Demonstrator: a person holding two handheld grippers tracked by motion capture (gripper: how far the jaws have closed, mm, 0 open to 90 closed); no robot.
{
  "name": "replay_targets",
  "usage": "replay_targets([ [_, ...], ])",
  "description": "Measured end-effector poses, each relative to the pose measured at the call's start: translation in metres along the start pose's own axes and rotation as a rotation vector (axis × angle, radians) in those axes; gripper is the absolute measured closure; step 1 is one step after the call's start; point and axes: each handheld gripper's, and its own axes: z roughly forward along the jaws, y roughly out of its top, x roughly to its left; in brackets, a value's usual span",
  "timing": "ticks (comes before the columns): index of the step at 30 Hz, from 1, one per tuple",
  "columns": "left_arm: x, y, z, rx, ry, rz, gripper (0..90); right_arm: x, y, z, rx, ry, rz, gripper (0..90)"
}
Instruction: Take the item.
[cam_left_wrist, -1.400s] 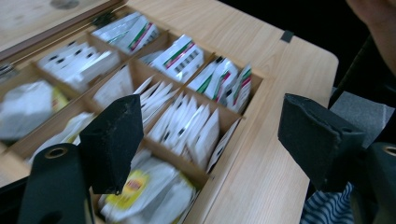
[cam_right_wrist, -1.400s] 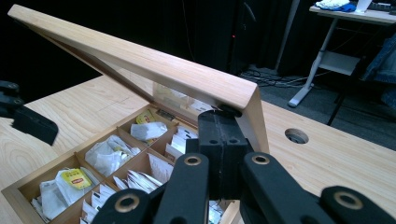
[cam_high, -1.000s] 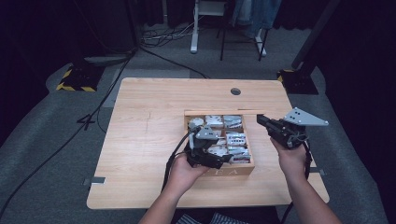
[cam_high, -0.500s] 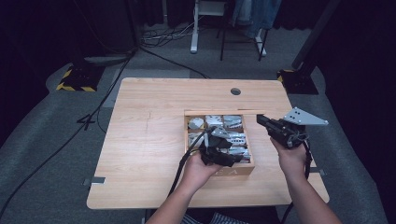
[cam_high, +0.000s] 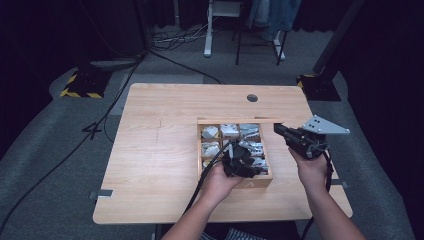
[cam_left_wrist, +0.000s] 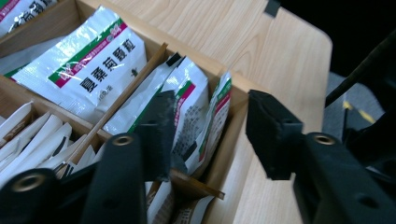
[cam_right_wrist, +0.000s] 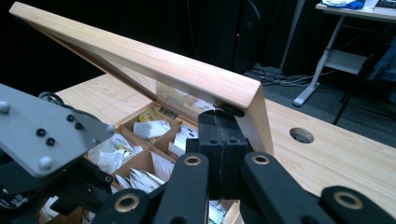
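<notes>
- Dark room with black drapes all round; grey carpet (cam_high: 50, 165) underfoot; white desk frame (cam_high: 215, 30) well behind.
- Pale wood worktop (cam_high: 165, 150), matt and level, with a round cable hole (cam_high: 252, 98) near the far edge; plenty of bare wood toward the left edge.
- Compartmented wooden box (cam_high: 250, 181) toward the near right part of the worktop; lid (cam_right_wrist: 140, 56) swung up on the far side.
- Right hand-held gripper (cam_right_wrist: 219, 121) closed tight, apparently pinching the lid's right corner and propping it open; stiff, light wood, likely to drop if let go.
- Left hand-held gripper (cam_left_wrist: 210, 126) roughly half open, jaws just now closing; one jaw down inside the box's near right corner compartment, the other outside over the box wall; nothing pinched yet.
- Foil sachets (cam_left_wrist: 196, 102) standing on edge between those jaws, leaning against the box wall.
- Judged light, thin and floppy, with a glossy, slippery skin; prone to buckle or slide out under a shallow pinch; contents probably powder, so not fragile.
- Best taken across the flat faces near the top sealed edge, one sachet at a time, with the outer jaw brought inside the wall first.
</notes>
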Motion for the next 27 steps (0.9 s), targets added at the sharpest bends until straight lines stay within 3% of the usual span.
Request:
replay_targets([
  [2,-0.001,0.001,0.002,0.017,0.012,0.0,58.2,0.0,0.0,0.0,0.001,0.004,0.0,90.0],
  [5,-0.003,0.003,0.007,0.082,0.033,0.0,67.4,0.0,0.0,0.002,0.005,0.007,-0.003,90.0],
  [10,-0.004,0.005,0.011,0.116,0.053,0.012,78.2,0.0,0.0,0.002,0.006,0.007,-0.004,90.0],
  [17,-0.006,0.004,0.011,0.121,0.054,0.033,88.2,0.0,0.0,0.002,0.006,0.008,-0.004,90.0],
  [27,-0.013,0.008,0.003,0.091,0.054,0.083,89.2,0.0,0.0,0.003,0.004,0.008,-0.005,90.0],
])
